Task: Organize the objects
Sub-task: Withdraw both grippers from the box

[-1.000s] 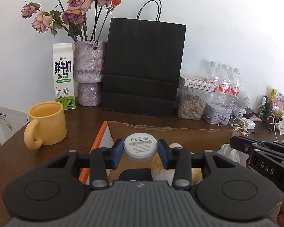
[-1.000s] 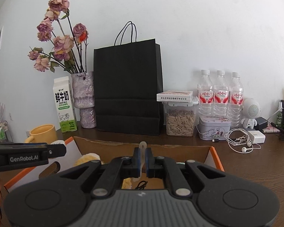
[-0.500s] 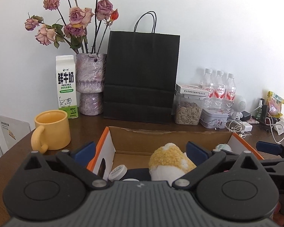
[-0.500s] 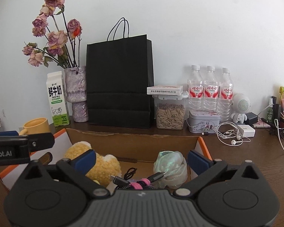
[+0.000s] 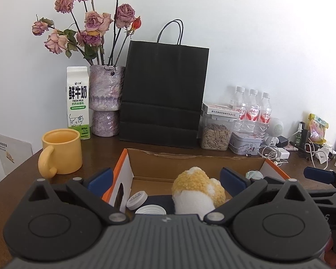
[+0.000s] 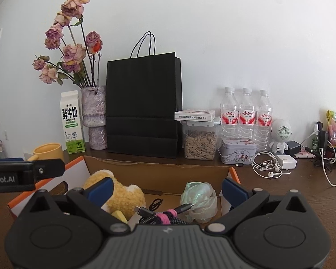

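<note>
1. Nothing gripped on the left: jaws of the left gripper point(image 5: 166, 179) just opened, now standing wide, with nothing pinched between the pads, only the box point(image 5: 194, 157) and its contents lower down.
2. Same on the right gripper point(image 6: 168, 189): just opened, spread fully, hanging over the near end of the box with no pad pressing on anything.
3. Already lying in the box:
   - plush point(image 5: 197, 190) near the middle;
   - disc point(image 5: 137, 200) at 8 o'clock of the plush, leaning by the left wall;
   - white lid point(image 5: 150, 209) just at 5 o'clock of the disc;
   - cable point(image 6: 159, 215) at 4 o'clock of the plush in the right view;
   - film wad point(image 6: 199, 199) at 3 o'clock of the plush.
4. Probably light and squashy, the plush: best pinched across the body, deep enough not to slip out of the fluff.
5. Likely hard, smooth and thin, the disc: to be taken across its rim, squarely, or apt to pop out.
6. Limp and springy, by the look, the cable: safest grabbed at the pink tie holding the coil, not at a plug.
7. Nearly weightless and crinkly, at a guess, the wad: anywhere on the bulk, gently.
8. Outside the box, at 10 o'clock of it: mug point(image 5: 61, 150), likely heavy, rigid, breakable; to be gripped on the wall at the lip, not the handle.
</note>
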Demonstrator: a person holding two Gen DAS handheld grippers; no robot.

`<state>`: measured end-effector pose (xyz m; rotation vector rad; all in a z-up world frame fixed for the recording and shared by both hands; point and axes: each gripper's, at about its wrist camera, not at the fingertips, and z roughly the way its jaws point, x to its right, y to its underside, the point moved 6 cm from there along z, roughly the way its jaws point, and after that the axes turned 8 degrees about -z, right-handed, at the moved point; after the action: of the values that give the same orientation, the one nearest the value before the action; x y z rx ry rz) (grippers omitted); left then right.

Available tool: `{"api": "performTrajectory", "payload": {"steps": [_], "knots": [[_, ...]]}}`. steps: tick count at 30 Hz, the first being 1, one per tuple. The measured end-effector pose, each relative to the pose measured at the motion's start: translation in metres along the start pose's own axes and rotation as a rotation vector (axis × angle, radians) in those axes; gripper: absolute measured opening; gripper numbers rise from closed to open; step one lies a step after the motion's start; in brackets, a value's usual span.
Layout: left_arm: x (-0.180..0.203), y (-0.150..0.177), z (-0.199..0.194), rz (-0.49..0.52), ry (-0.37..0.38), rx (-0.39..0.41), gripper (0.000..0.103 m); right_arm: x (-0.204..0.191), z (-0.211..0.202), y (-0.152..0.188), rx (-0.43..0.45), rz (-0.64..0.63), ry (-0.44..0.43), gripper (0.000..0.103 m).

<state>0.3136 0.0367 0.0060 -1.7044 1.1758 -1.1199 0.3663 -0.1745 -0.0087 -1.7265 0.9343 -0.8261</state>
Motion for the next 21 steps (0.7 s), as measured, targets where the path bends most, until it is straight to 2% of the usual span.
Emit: {"api": "performTrajectory", "payload": {"steps": [9,18,21], "knots": [[-0.006,0.021,-0.027,0.012,0.023,0.009,0.103,-0.002,-0.035,0.019,0.014,-0.044,0.006,0.103],[-0.012,0.047,-0.052,0.043,0.055,-0.004,0.103,-0.005,-0.067,0.051,-0.012,-0.089,0.008,0.103],[-0.013,0.056,-0.054,0.044,0.066,-0.040,0.103,-0.007,-0.075,0.063,-0.036,-0.107,-0.004,0.103]]}}
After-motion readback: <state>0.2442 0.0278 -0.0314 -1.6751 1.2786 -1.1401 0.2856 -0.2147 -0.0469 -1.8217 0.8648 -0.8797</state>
